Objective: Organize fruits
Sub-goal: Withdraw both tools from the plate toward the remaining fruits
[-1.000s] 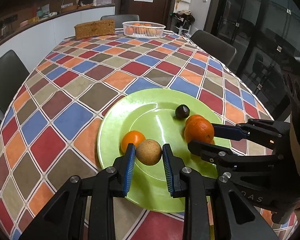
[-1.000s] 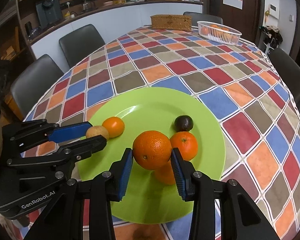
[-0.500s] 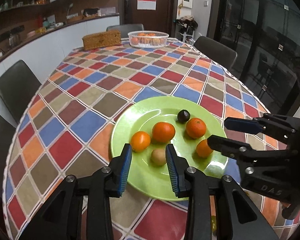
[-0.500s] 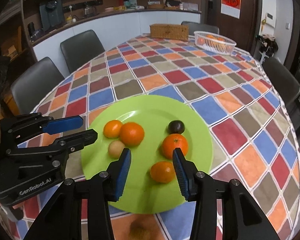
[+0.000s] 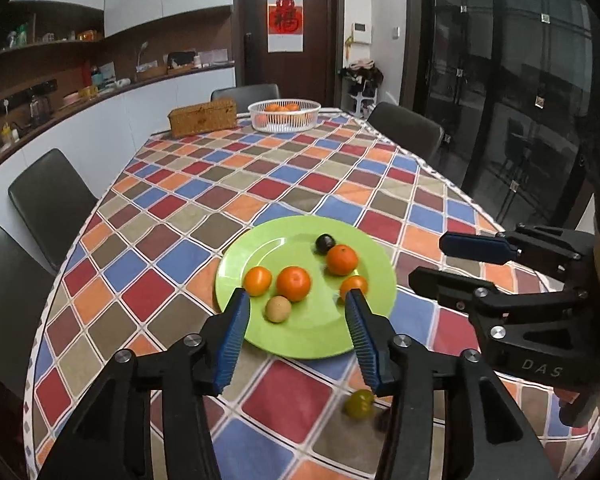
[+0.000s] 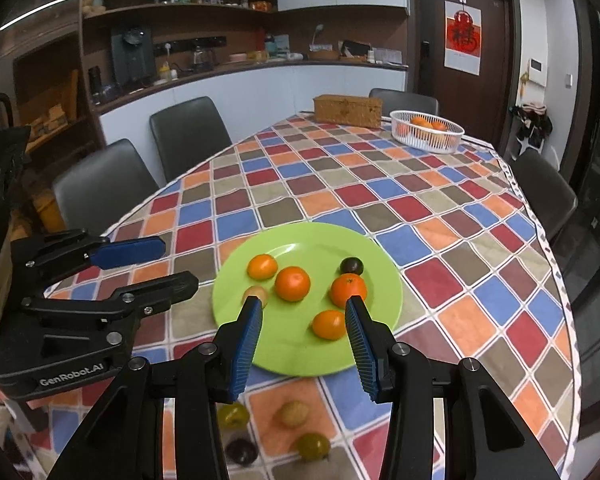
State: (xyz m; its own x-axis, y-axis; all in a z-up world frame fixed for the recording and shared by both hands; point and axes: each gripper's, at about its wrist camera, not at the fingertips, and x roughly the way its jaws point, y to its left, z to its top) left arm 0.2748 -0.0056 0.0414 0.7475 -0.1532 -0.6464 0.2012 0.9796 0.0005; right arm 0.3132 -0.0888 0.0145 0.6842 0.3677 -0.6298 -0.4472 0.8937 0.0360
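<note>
Now, from your left wrist, the left gripper (image 5: 296, 304) is opening its fingers with nothing between them, above the near rim of the green plate (image 5: 312, 340), where the fruit sits; a loose green fruit (image 5: 359, 403) lies on the desk below its right finger. From your right wrist, the right gripper (image 6: 302, 312) hangs parted and empty over the same rim, and more loose fruits (image 6: 294, 413) lie nearer you, closest to this hand, with open cloth around them.

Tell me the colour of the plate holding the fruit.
The plate is bright lime green, clearest in the right wrist view.
</note>
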